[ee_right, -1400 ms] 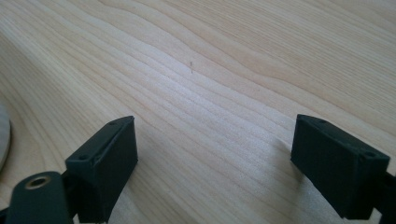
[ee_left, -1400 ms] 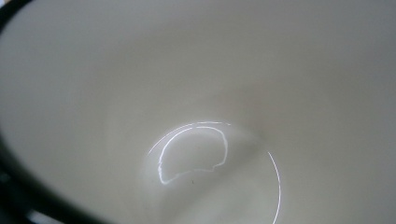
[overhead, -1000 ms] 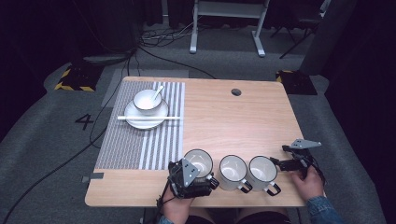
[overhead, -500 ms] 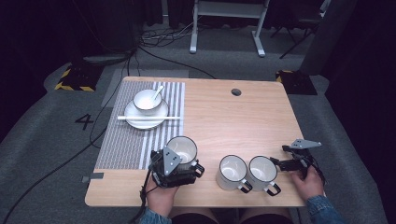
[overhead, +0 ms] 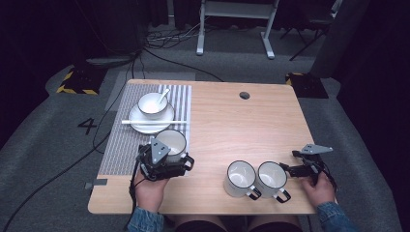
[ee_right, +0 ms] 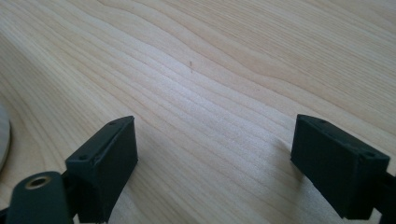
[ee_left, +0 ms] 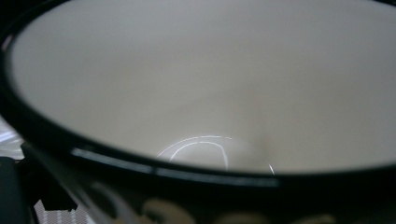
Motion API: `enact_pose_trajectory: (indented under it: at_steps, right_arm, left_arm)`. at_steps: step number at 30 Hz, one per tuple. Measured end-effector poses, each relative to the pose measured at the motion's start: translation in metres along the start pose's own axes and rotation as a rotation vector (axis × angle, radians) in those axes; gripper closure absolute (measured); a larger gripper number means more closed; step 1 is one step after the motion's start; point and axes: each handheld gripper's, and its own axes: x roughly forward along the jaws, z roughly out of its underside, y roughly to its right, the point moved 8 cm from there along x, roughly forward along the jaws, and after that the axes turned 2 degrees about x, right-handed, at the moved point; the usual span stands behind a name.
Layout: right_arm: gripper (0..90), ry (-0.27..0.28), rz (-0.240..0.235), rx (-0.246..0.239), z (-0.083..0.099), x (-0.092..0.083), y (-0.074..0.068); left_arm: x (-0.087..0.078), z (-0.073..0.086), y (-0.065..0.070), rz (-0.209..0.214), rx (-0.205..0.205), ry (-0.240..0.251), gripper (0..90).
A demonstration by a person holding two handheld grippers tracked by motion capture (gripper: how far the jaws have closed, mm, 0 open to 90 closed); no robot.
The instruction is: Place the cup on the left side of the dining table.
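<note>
High view. The left tool grips a mug at the near right edge of the striped mat, at about 5 o'clock from the plate with its bowl and chopstick. The open mat beside the plate lies at 11 o'clock from the mug, so the left hand is the nearer one for setting it down. Two more mugs stand touching on the worktop; the right tool rests just at their 3 o'clock.

Left gripper view. The held mug's white inside and dark rim sit close up; a strip of mat shows at lower left.

Right gripper view. The right tool has its jaws spread wide over bare wood, holding nothing.
</note>
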Motion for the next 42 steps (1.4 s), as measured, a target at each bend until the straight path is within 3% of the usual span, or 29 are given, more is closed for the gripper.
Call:
enact_pose_trajectory:
  at_steps: [11, 14, 20, 25, 32, 36, 42]
  right_arm:
    - [14.5, 0.0, 0.006, 0.013, 0.0, 0.0, 0.0]
    - [14.5, 0.0, 0.009, 0.013, -0.001, 0.0, 0.001]
    - [14.5, 0.001, 0.011, 0.016, -0.001, 0.001, 0.001]
    - [14.5, 0.001, 0.012, 0.016, -0.001, 0.001, 0.001]
    - [14.5, -0.002, 0.012, 0.016, -0.001, 0.001, 0.001]
    - [14.5, -0.002, 0.012, 0.017, -0.001, 0.001, 0.001]
    - [14.5, -0.002, 0.013, 0.017, -0.001, 0.001, 0.001]
  left_arm:
    - [-0.003, -0.006, -0.055, -0.101, -0.048, 0.043, 3.4]
    - [-0.006, -0.006, -0.069, -0.111, -0.072, 0.056, 3.3]
    - [-0.013, 0.001, -0.1, -0.172, -0.096, 0.058, 3.3]
    - [-0.009, 0.004, -0.112, -0.205, -0.1, 0.054, 3.3]
    - [0.011, 0.014, -0.126, -0.219, -0.14, 0.052, 3.3]
    - [0.029, 0.032, -0.135, -0.21, -0.199, 0.011, 3.3]
    - [0.042, 0.044, -0.137, -0.214, -0.204, -0.038, 3.3]
